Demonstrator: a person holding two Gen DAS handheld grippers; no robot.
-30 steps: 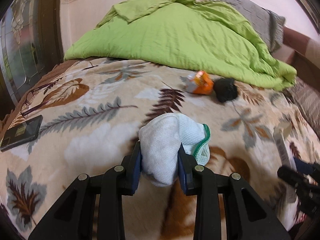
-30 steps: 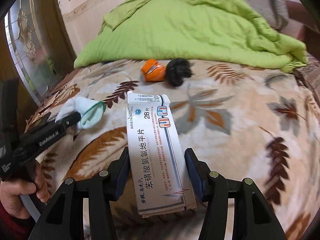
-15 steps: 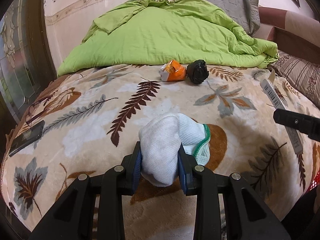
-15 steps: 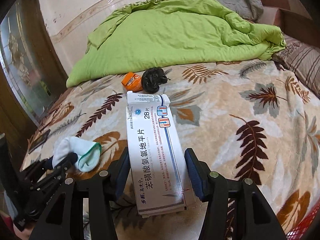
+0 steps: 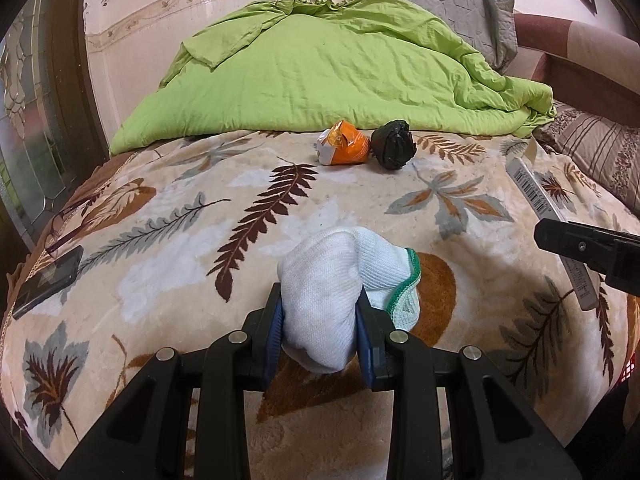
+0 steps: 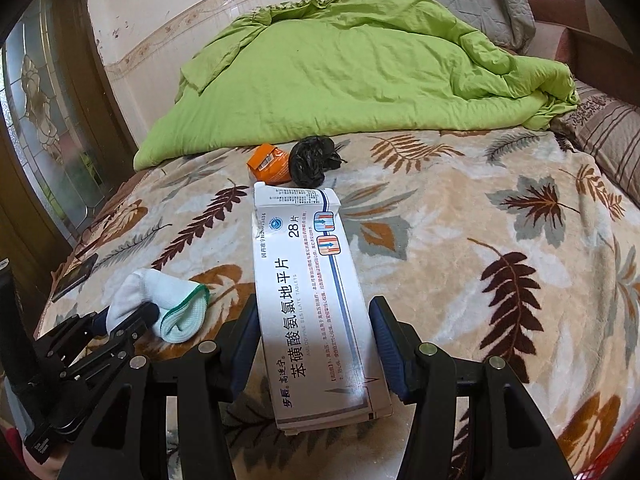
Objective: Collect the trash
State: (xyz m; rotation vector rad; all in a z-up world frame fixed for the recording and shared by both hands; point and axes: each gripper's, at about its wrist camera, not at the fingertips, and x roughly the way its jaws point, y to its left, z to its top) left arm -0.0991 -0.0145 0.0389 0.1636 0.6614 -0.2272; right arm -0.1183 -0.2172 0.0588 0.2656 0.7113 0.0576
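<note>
Right wrist view: bed [image 6: 460,216] w/ leaf-print blanket fills the frame, green duvet [image 6: 352,68] heaped at the far end. Both tools are loaded already, so the next move prob. turns on where the drop-off is. A red edge shows at the lower right corner; can't tell if it's a bin. If so, it lies to the right, nearer the right hand.

Right tool [image 6: 314,344] is clamped on the white pill box [image 6: 308,300], jaws on its long sides, the box's long axis running straight ahead along the fingers, far end sticking out over the bed.

Left tool [image 5: 320,334] is closed tight on a white sock [image 5: 332,300] w/ green cuff, bunched between the pads, cuff end flopped to the right.

Remaining trash: orange packet [image 5: 344,148] and black crumpled bag [image 5: 394,148], touching side by side at the foot of the duvet, well ahead of both tools, roughly centred between them. Dark phone [image 5: 46,282] at the bed's left edge – prob. not trash.
</note>
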